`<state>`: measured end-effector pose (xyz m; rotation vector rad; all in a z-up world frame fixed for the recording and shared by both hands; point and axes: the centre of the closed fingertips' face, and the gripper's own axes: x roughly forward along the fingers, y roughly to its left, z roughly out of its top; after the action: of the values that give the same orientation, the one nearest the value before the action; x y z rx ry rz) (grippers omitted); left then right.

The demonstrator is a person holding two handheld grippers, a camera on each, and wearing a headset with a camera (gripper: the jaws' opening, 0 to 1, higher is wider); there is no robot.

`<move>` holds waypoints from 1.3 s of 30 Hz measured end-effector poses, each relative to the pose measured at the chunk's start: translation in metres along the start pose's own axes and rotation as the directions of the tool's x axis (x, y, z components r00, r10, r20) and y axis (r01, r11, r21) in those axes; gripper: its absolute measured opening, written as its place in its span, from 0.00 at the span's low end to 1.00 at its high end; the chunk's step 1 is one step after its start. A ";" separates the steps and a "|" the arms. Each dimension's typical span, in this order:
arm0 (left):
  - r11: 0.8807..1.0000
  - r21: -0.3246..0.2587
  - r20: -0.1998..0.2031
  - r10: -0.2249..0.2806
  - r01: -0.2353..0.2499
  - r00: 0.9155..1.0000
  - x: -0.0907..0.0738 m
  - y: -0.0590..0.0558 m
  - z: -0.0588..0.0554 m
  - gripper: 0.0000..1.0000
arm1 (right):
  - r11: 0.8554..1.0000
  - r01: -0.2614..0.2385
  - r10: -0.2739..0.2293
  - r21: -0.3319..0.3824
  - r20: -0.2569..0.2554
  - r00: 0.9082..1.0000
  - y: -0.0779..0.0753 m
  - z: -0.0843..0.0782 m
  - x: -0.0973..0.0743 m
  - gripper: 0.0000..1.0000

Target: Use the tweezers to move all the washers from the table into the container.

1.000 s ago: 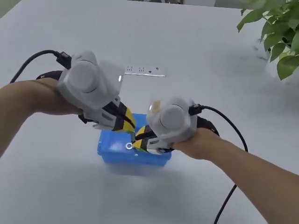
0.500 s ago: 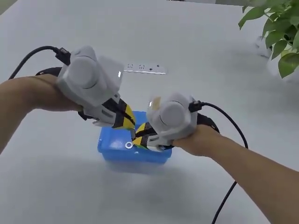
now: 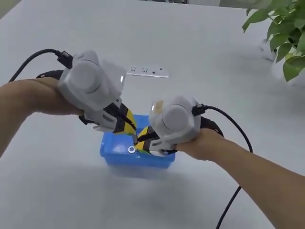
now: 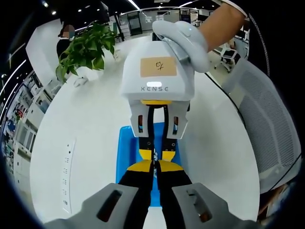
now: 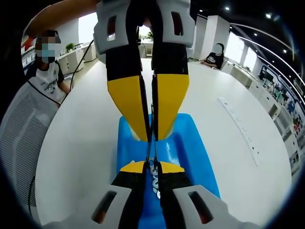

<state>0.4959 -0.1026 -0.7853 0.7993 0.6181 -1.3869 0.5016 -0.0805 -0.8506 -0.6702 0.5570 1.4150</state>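
1. The table [image 3: 200, 57] spreads around the container [image 3: 138, 161]. Whether anything is left on it to collect, I cannot tell.
2. The container sits under both tools, so the work looks to be at a drop-off.
3. Over the container, the left gripper [image 3: 129, 127] clamps the tweezers [image 5: 151, 133]. The right gripper [image 3: 141, 142] has its jaws nearly together, but its hold is unclear.
4. The tweezers' blades are pressed together. Whether they pinch anything is hidden.
5. One washer [image 3: 131, 150] lies inside the container.

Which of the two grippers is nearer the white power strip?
The left gripper, at the head view's left: the power strip lies just beyond it, while the right gripper is farther off, lower in that view.
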 end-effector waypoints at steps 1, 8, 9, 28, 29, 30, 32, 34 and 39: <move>1.000 0.001 0.001 0.001 -0.001 1.000 -0.001 0.000 0.000 0.06 | 1.000 0.000 0.000 0.001 0.002 1.000 0.000 0.001 -0.001 0.11; 1.000 0.003 0.000 0.005 -0.005 1.000 -0.008 -0.003 0.005 0.06 | 1.000 0.006 -0.006 -0.012 0.014 1.000 0.003 0.008 -0.006 0.11; 1.000 0.003 0.000 0.007 -0.007 1.000 -0.010 -0.004 0.006 0.06 | 1.000 0.007 -0.006 -0.013 0.015 1.000 0.003 0.009 -0.007 0.11; 0.999 0.022 0.008 0.036 -0.036 0.999 -0.045 -0.019 0.030 0.06 | 0.998 0.035 -0.031 -0.058 0.056 0.998 0.020 0.041 -0.035 0.08; 0.999 0.023 0.006 0.036 -0.036 0.999 -0.047 -0.021 0.031 0.06 | 0.998 0.033 -0.029 -0.060 0.057 0.998 0.021 0.043 -0.037 0.08; 0.999 0.022 0.004 0.034 -0.034 0.999 -0.049 -0.022 0.032 0.06 | 0.997 0.033 -0.030 -0.063 0.058 0.998 0.023 0.045 -0.039 0.08; 0.999 0.028 0.002 0.038 -0.038 0.999 -0.052 -0.025 0.034 0.06 | 0.997 0.035 -0.031 -0.067 0.058 0.998 0.026 0.047 -0.041 0.08; 0.999 0.032 0.006 0.040 -0.040 0.999 -0.056 -0.028 0.037 0.06 | 0.997 0.039 -0.034 -0.073 0.060 0.998 0.029 0.050 -0.044 0.08; 0.998 0.038 0.007 0.043 -0.043 0.999 -0.061 -0.037 0.041 0.06 | 0.995 0.045 -0.040 -0.085 0.059 0.997 0.037 0.053 -0.051 0.08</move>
<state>0.4500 -0.0981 -0.7173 0.8333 0.5679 -1.3647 0.4581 -0.0766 -0.7808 -0.7035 0.4362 1.4204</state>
